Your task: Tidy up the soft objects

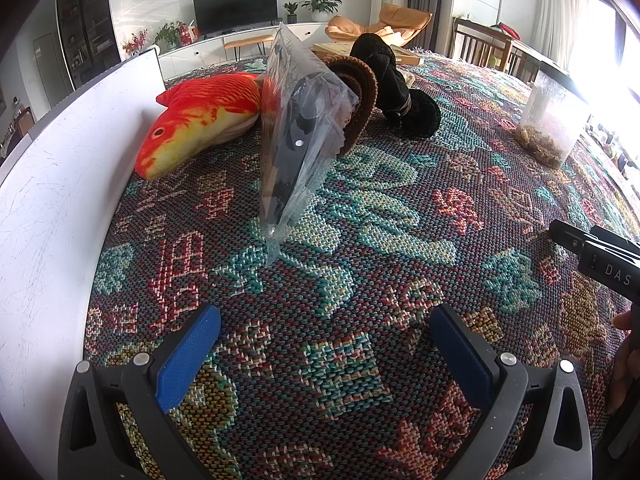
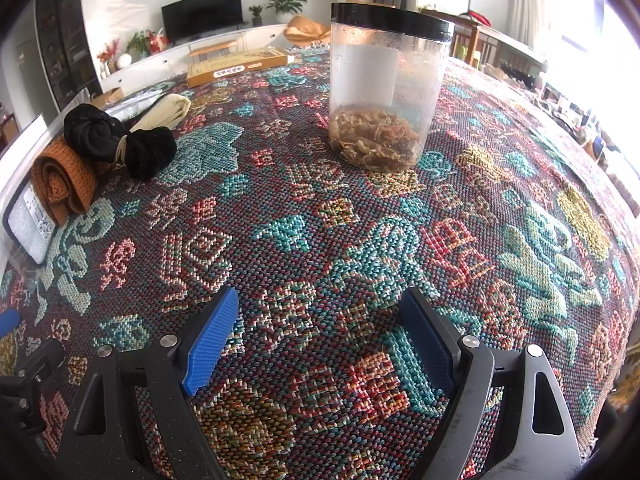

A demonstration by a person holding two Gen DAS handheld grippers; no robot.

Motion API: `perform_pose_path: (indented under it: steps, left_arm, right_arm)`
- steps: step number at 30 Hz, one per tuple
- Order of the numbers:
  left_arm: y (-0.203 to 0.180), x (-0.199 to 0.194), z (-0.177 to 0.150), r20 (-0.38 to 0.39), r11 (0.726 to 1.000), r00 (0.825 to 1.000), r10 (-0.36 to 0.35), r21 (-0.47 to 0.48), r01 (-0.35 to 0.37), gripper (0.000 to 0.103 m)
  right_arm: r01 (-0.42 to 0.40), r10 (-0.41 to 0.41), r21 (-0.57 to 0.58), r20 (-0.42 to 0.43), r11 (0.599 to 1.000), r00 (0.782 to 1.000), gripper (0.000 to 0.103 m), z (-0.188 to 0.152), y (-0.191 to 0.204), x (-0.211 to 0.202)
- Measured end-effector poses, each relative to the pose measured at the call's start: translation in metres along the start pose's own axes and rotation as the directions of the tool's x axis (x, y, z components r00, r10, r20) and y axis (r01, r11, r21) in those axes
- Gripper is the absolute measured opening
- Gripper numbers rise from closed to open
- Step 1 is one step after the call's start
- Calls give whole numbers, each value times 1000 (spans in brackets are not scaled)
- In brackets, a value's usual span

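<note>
An orange and yellow plush fish (image 1: 200,120) lies on the patterned cloth next to a white wall panel. A clear plastic bag with dark items (image 1: 298,132) leans upright in front of a rolled brown knit cloth (image 1: 360,92) and a knotted black fuzzy cloth (image 1: 400,88). The brown roll (image 2: 60,182) and the black cloth (image 2: 120,140) also show at the left of the right wrist view, with a cream roll (image 2: 166,112) behind. My left gripper (image 1: 324,328) is open and empty, short of the bag. My right gripper (image 2: 320,316) is open and empty above bare cloth.
A clear jar with a black lid (image 2: 386,92) holding dried brown bits stands ahead of my right gripper; it also shows in the left wrist view (image 1: 554,120). A flat yellow box (image 2: 236,66) lies at the far edge. A white panel (image 1: 52,184) borders the left.
</note>
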State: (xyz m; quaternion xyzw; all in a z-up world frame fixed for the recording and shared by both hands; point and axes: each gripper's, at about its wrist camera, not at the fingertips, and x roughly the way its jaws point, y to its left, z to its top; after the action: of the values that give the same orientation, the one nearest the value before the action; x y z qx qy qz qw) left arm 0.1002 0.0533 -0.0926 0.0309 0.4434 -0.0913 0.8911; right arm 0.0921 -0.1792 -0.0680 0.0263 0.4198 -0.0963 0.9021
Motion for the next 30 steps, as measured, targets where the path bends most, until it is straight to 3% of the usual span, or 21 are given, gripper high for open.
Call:
perform_pose_path:
  steps: [14,18,20,25,28,30]
  left_arm:
    - [-1,-1,0,0,1000,1000,4,0,-4,103]
    - [-1,-7,0,-41,1000,999,-2,-18,1,102]
    - [-2,-26,5,6,1000,1000,-26,-9,27,102]
    - [-9,-58,54,137,999,991,-14,41,9,103]
    - [-7,-36,92,118,993,989,91,64,-99,103]
    - [4,-10,107,50,991,990,130,36,-132,101]
  right_arm:
    - [0,0,0,0,1000,1000,85,0,0,0]
    - [0,0,0,0,1000,1000,85,-1,0,0]
    - [1,-1,0,0,1000,1000,85,-1,0,0]
    - [0,0,0,0,1000,1000,85,0,0,0]
    - [0,0,0,0,1000,1000,85,-1,0,0]
    - [0,0,0,0,1000,1000,85,0,0,0]
